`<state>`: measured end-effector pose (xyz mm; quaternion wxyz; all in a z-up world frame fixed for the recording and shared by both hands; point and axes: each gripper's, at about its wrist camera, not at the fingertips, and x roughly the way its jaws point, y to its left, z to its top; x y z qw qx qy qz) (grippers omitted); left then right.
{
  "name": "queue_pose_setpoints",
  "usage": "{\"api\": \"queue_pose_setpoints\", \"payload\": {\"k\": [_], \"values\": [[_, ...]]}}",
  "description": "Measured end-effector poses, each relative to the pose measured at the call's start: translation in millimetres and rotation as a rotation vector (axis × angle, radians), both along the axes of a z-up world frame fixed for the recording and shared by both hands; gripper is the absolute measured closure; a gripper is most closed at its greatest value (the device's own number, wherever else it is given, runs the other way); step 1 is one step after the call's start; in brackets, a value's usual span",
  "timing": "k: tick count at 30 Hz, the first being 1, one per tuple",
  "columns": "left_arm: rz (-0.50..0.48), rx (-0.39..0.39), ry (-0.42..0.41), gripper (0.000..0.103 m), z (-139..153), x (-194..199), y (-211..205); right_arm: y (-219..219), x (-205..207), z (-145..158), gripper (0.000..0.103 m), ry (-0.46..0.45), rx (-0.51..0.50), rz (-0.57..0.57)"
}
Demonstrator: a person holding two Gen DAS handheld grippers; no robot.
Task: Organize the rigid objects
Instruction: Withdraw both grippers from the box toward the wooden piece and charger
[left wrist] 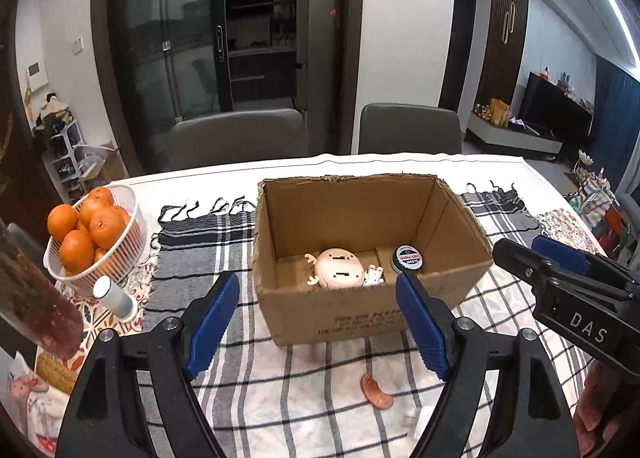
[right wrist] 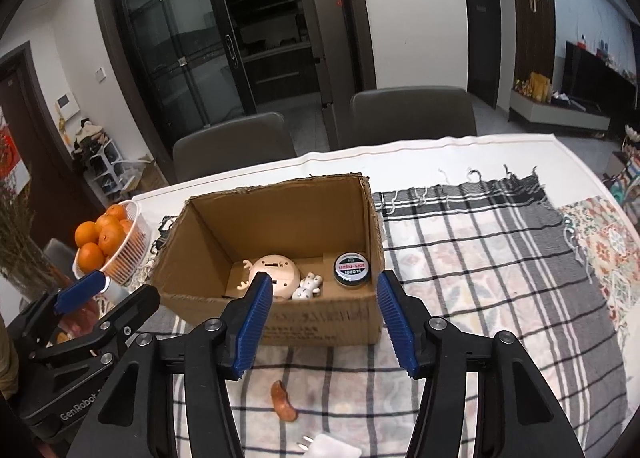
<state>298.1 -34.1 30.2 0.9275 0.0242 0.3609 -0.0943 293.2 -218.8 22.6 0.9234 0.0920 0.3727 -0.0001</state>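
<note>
Both my left tool [left wrist: 316, 322] and right tool [right wrist: 324, 324] hang spread and empty before the cardboard box [left wrist: 332, 314], where the cream toy [left wrist: 338, 268] and round tin [left wrist: 407, 258] sit collected, while at six o'clock what looks like a charger [right wrist: 332, 450] waits on the table [right wrist: 500, 258].

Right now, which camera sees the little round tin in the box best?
The right wrist view: the round tin sits unblocked, label readable. In the left wrist view the tin is smaller, with the left gripper's fingertip overlapping its edge.
</note>
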Motion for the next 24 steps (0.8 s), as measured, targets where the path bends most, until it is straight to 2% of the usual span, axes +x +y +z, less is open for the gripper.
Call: {"api": "queue_pose_setpoints", "payload": {"k": [12, 17, 24], "values": [[0.022, -0.012, -0.038, 0.013, -4.1, -52.2, 17.4, 17.6, -55.9, 7.7, 0.028, -0.082, -0.062, -0.011], [0.026, -0.009, -0.044, 0.01, -13.7, -70.1, 22.6, 21.2, -75.1, -0.3, 0.028, -0.093, -0.045, -0.023], [0.012, 0.053, -0.049, 0.009, -32.6, -87.8, 23.8, 26.1, -100.2, -23.6, 0.028, -0.095, -0.052, -0.054]]}}
